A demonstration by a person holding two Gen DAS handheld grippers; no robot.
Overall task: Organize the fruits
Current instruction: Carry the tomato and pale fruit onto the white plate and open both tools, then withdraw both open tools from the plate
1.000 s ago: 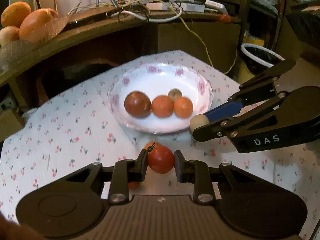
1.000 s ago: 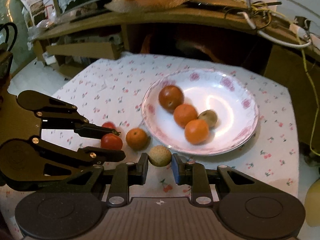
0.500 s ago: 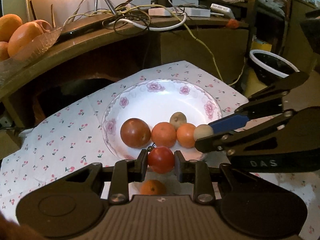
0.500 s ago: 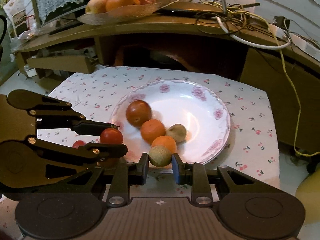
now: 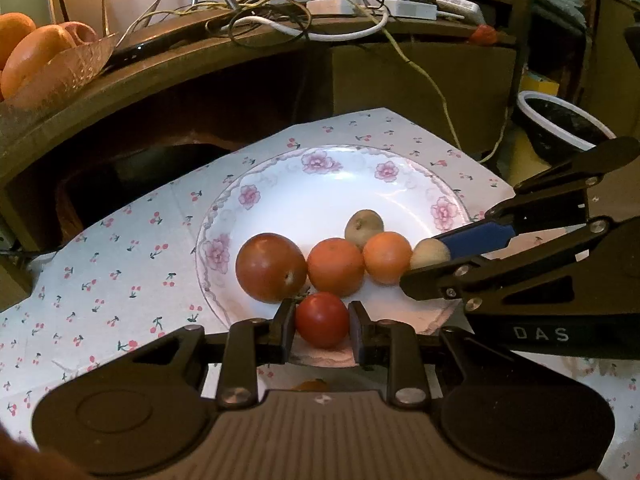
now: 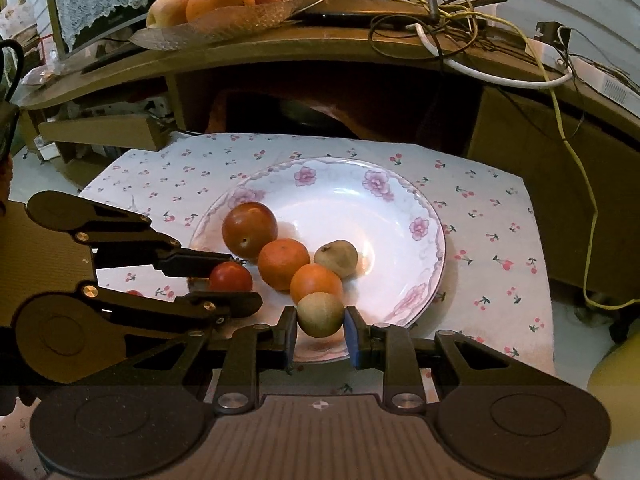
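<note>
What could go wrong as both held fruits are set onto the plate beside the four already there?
The two grippers are close together; the left gripper with its red tomato and the right gripper with its tan fruit could collide. A dropped round fruit might knock the oranges or roll off the plate's near rim.

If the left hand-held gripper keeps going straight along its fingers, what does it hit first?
Probably the orange mandarin directly ahead of the small red tomato clamped in the left hand-held gripper, on the white floral-rimmed plate. The large reddish-brown round fruit sits just left of that line; depth is unclear.
</note>
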